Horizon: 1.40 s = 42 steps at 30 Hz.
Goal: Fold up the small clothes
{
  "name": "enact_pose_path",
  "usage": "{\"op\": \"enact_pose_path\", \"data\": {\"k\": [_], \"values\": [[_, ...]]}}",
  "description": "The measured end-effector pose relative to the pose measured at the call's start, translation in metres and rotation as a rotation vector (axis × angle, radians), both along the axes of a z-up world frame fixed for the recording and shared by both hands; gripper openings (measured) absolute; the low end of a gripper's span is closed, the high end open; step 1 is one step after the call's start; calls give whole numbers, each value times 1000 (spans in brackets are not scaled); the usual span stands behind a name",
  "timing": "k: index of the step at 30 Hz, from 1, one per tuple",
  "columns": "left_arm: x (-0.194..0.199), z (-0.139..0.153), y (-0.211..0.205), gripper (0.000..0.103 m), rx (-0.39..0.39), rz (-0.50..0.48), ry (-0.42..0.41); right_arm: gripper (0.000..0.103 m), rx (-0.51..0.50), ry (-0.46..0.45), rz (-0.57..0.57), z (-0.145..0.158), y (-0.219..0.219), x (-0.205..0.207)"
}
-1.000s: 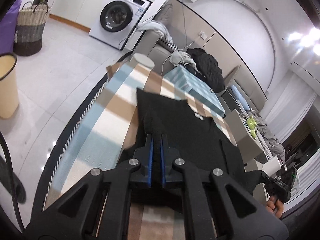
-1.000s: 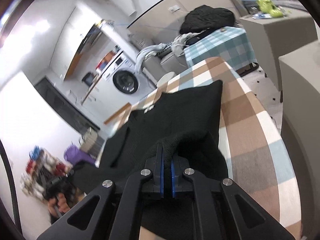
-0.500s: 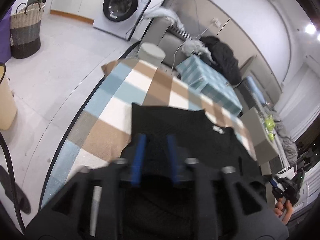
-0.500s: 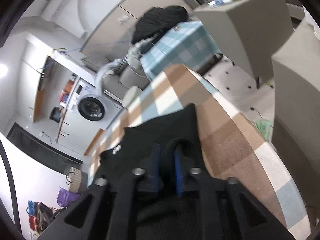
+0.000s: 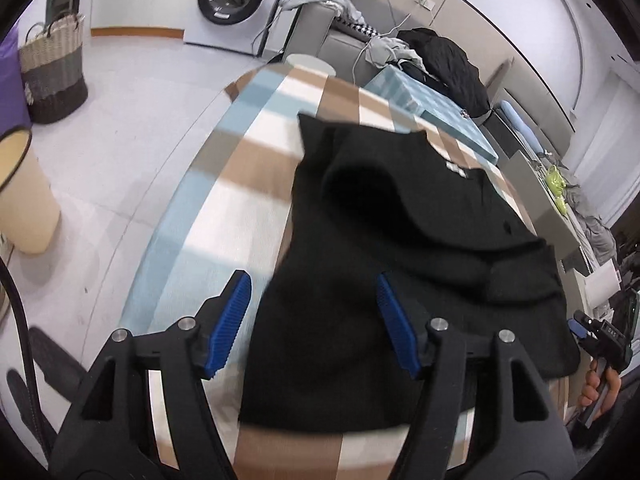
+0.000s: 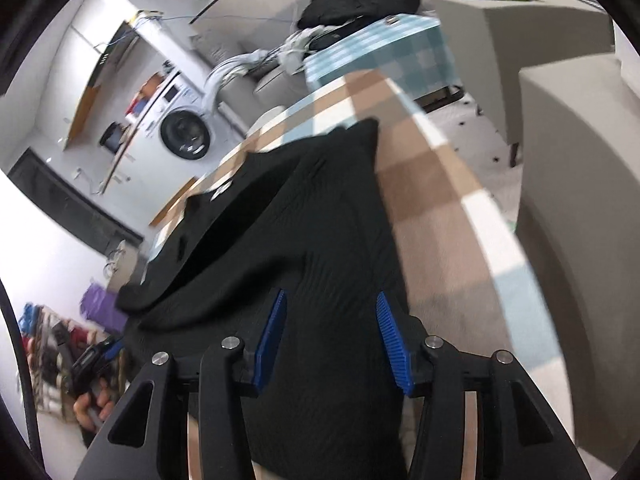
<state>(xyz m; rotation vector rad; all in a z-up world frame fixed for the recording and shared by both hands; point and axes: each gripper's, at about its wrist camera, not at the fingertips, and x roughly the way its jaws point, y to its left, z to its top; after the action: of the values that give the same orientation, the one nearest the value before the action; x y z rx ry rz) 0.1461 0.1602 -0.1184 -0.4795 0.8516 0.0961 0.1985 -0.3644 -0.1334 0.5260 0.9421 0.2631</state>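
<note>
A small black garment lies on the checked table, its near part folded over the rest. A white label shows near its far edge. My left gripper is open and empty above the garment's near left edge. In the right wrist view the same black garment lies on the checked table. My right gripper is open and empty above the garment's near right part. The other hand-held gripper shows at the far right of the left wrist view.
A washing machine stands at the back. A woven basket and a cream bin stand on the floor to the left. A teal checked table with a black coat is behind. Grey boxes stand to the right.
Both grippers were shut on the garment's edge a second ago. They carried it forward, opened and let go. The fabric now lies folded on the table.
</note>
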Motion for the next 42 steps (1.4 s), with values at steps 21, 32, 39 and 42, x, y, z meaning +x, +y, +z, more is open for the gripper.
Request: {"op": "enact_pose_path", "data": {"k": [21,32,39,42], "values": [[-41,-10,-17,12,26,-8,-12,16,-137,-59,-42,-5,0,-6],[-15,15,0,56,21,27,-36,53,-199,-31,-20,13,7,60],[14,16,-2,56,18,6,-23,54,-304,-8,-15,0,27,115],[22,17,-4,56,24,3,-18,19,-374,-27,2,2,34,117]]}}
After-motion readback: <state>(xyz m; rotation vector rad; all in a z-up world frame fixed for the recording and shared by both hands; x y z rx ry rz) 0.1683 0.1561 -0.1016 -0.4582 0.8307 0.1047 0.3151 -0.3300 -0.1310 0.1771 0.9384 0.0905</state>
